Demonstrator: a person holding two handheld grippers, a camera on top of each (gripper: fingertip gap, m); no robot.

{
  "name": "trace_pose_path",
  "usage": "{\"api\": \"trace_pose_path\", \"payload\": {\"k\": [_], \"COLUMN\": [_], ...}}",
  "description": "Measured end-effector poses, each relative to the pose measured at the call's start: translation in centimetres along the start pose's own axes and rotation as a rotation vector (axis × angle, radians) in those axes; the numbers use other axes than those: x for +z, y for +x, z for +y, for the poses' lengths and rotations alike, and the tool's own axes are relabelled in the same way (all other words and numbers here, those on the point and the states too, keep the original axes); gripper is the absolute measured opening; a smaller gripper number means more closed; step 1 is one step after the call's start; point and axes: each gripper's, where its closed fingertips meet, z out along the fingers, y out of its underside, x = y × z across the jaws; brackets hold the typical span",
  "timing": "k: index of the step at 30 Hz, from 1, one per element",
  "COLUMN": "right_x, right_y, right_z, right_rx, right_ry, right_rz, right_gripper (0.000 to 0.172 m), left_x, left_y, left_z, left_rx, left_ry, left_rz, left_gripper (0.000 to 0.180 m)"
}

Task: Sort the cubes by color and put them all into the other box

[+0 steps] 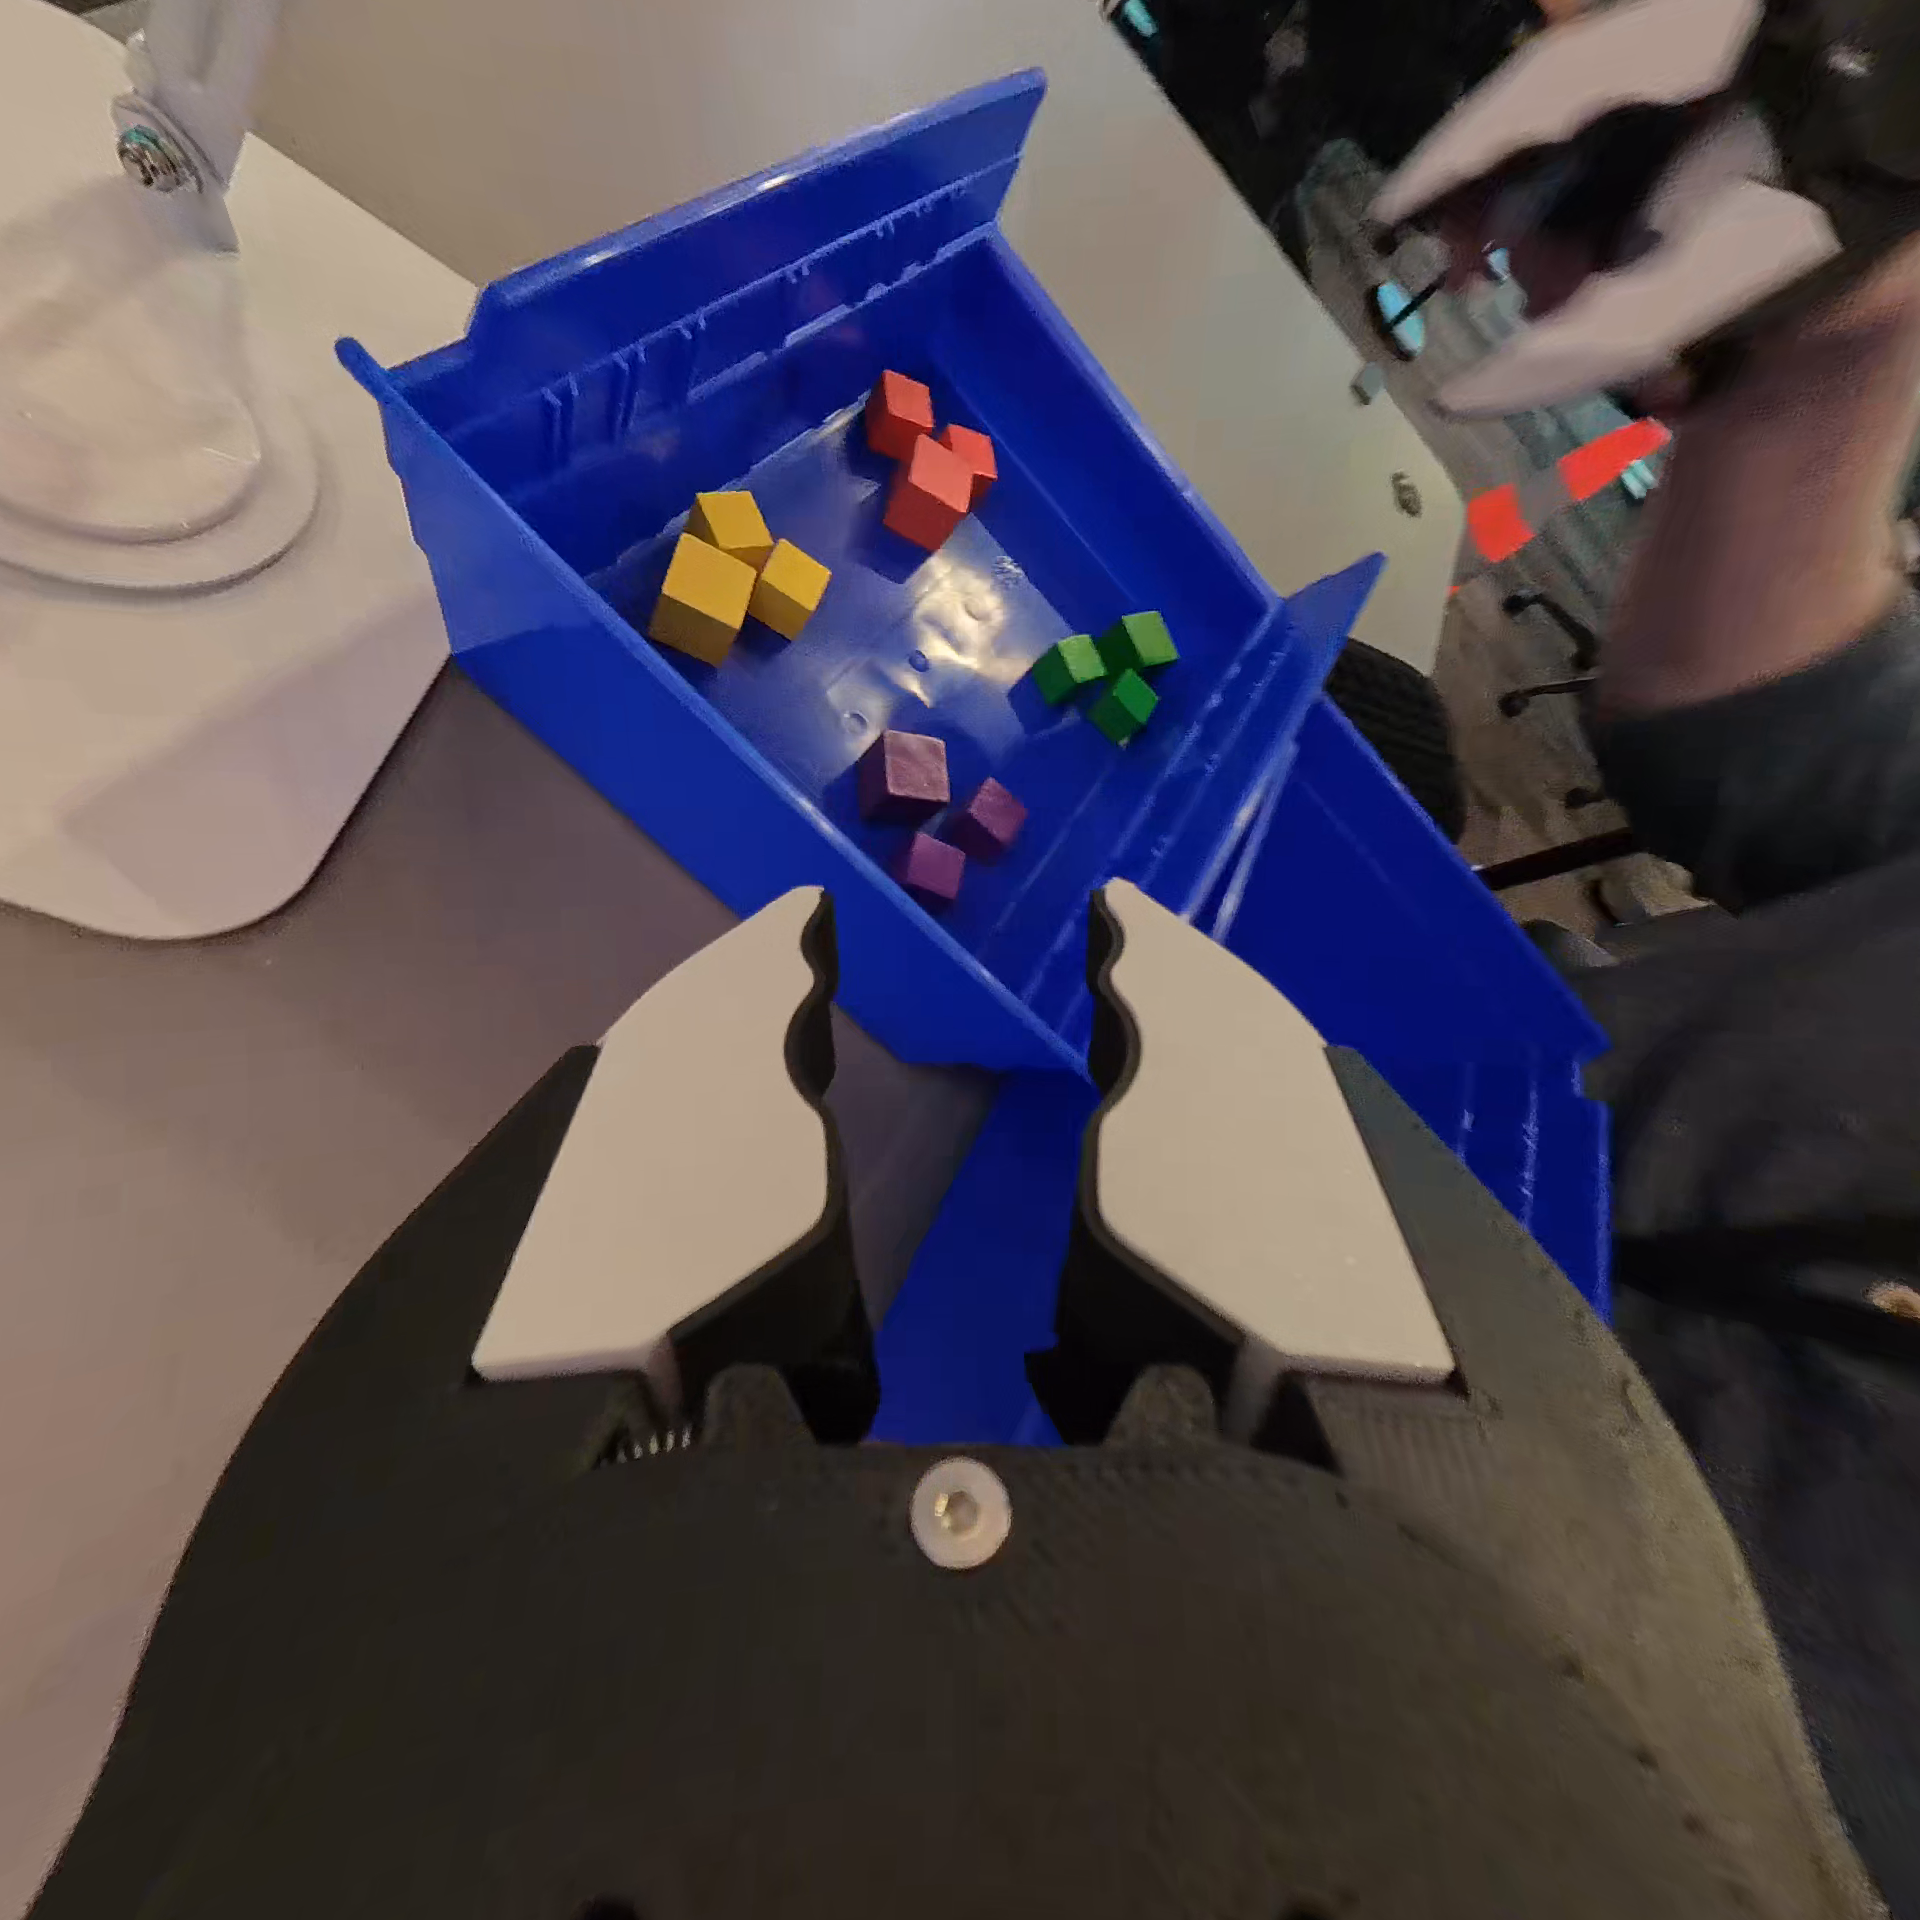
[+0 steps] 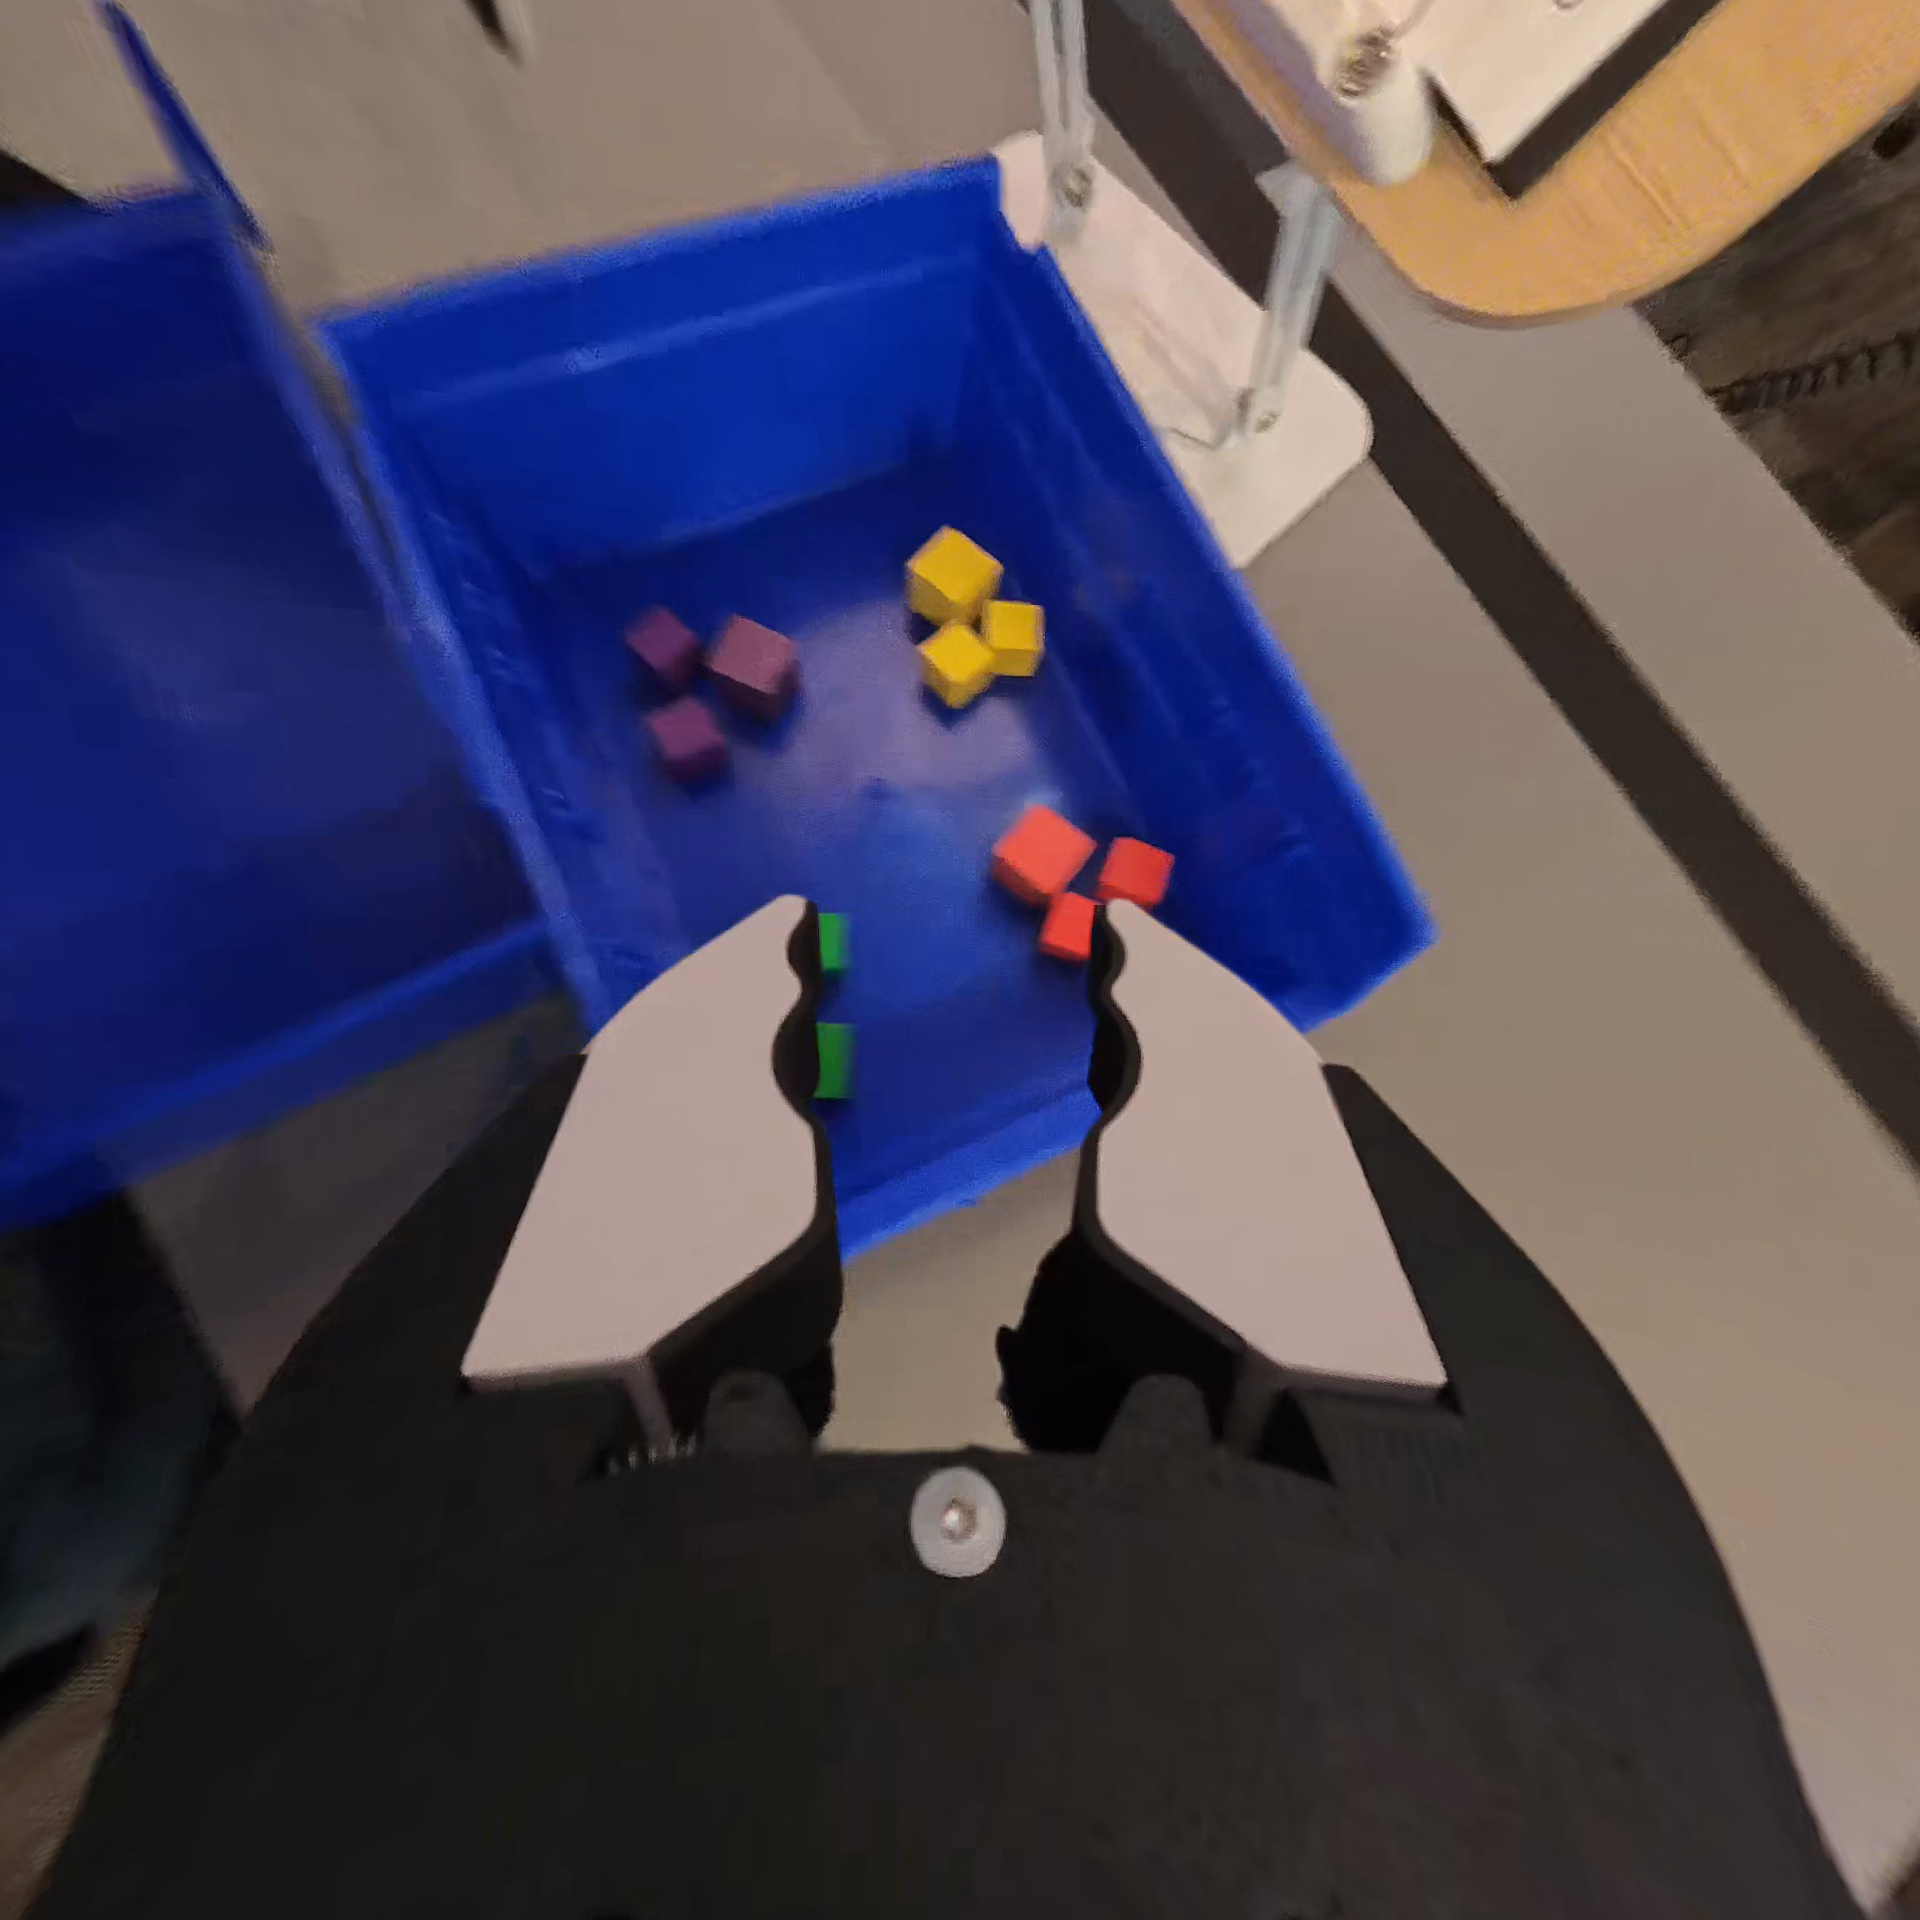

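Grey tabletop (image 1: 312, 1091) carries two blue plastic bins side by side. Filled blue bin (image 1: 582, 665) holds every cube in four colour clusters of three: yellow wooden cubes (image 1: 727, 582) by its left wall, red cubes (image 1: 930, 468) toward its far end, green cubes (image 1: 1112, 670) by its right wall, purple cubes (image 1: 935, 810) nearest the left gripper (image 1: 961, 914). Second blue bin (image 1: 1455, 987) touches the filled bin's right wall. White stand base (image 1: 135, 582) sits left of the filled bin. Left gripper hangs above the filled bin's near corner, jaws apart, nothing between them. Right gripper (image 2: 956, 920) hangs over the filled bin's green-and-red end, jaws spread, also bare.
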Motion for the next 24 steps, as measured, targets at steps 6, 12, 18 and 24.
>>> {"api": "trace_pose_path", "payload": {"k": [6, 12, 18, 24], "right_x": [-0.4, 0.6, 1.8, 3.3], "right_y": [-8.2, -12.8, -14.5, -14.8], "right_z": [2.8, 4.8, 5.1, 6.4], "right_rx": [0.132, 0.237, 0.285, 0.248], "right_ry": [-0.078, -0.127, -0.142, -0.214], "right_rz": [-0.034, -0.046, -0.056, -0.005], "right_gripper": [0.063, 0.069, 0.060, 0.031], "left_x": [4.6, 5.8, 6.8, 6.9], "left_y": [-1.5, -2.4, -3.2, -3.4], "left_z": [-0.2, 0.3, 1.9, 2.2], "left_rx": [-0.039, -0.038, -0.021, 0.016], "left_ry": [-0.098, -0.156, -0.251, -0.267], "left_rz": [-0.061, -0.131, -0.178, -0.212], "left_gripper": [0.057, 0.049, 0.036, 0.026]}}
